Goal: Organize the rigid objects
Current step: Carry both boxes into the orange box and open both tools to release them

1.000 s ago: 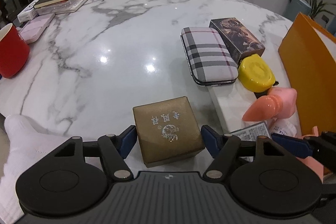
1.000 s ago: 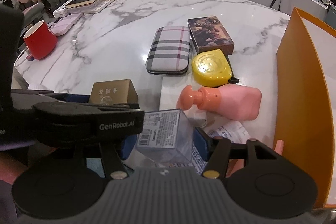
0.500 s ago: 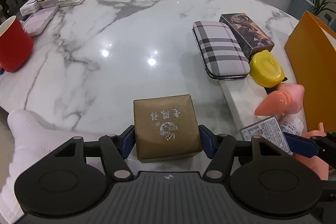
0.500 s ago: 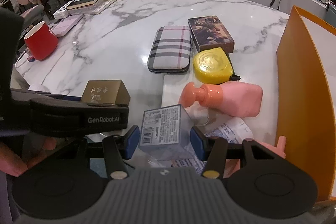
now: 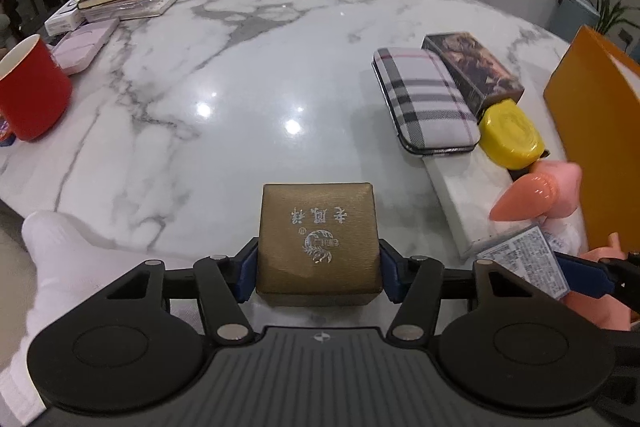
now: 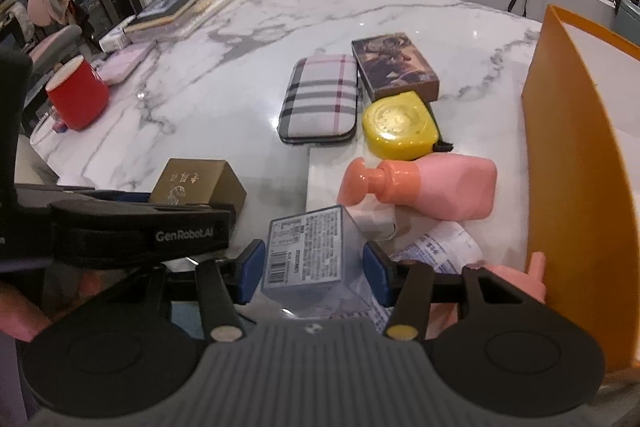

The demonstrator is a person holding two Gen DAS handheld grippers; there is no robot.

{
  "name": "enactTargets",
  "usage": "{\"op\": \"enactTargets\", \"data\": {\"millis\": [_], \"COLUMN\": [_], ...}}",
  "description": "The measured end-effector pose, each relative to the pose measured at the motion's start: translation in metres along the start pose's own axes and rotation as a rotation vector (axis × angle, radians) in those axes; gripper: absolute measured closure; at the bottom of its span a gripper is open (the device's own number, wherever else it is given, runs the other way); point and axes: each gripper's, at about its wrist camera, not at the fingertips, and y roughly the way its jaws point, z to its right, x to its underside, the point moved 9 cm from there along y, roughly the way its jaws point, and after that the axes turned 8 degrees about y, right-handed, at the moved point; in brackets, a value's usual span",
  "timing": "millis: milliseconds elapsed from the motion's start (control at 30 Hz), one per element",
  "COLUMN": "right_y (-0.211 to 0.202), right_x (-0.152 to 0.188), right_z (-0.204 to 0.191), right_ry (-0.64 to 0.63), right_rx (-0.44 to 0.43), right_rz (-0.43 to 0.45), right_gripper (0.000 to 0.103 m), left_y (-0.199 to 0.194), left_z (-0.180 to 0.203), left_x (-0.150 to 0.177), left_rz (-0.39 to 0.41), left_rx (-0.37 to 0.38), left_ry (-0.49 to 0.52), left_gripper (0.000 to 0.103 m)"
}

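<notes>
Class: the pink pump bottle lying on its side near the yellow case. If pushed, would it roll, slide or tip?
The pink bottle looks flat-sided, so it would probably slide rather than roll. Already lying down, it can hardly tip. Its glossy plastic on the polished table may slip easily.

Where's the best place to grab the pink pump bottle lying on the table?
Grip the pink pump bottle across its flat-sided body, coming from above. It lies on its side, neck toward the plaid case; the body is broad and square, while the rounded orange pump end would likely slip.

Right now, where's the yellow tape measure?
In the right wrist view the yellow tape measure lies on the marble table, right of the plaid case, between the brown picture box and pink bottle.
</notes>
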Motion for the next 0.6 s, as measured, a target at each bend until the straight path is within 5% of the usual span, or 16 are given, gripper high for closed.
{"op": "enactTargets", "data": {"millis": [400, 600], "right_y": [-0.073, -0.127], "right_x": [-0.020, -0.044], "right_z": [0.016, 0.056], "right_ry": [0.028, 0.057], "right_rx": [-0.010, 0.043], "right_rz": [0.139, 0.247], "right_gripper": [0.050, 0.051], "left_y": [-0.066, -0.101], "left_z": [0.018, 0.067], "left_x": [-0.023, -0.044], "left_rz": [0.125, 0.187], "left_rx": [0.103, 0.222], "left_ry": [-0.039, 0.093], "left_gripper": [0.036, 0.036]}}
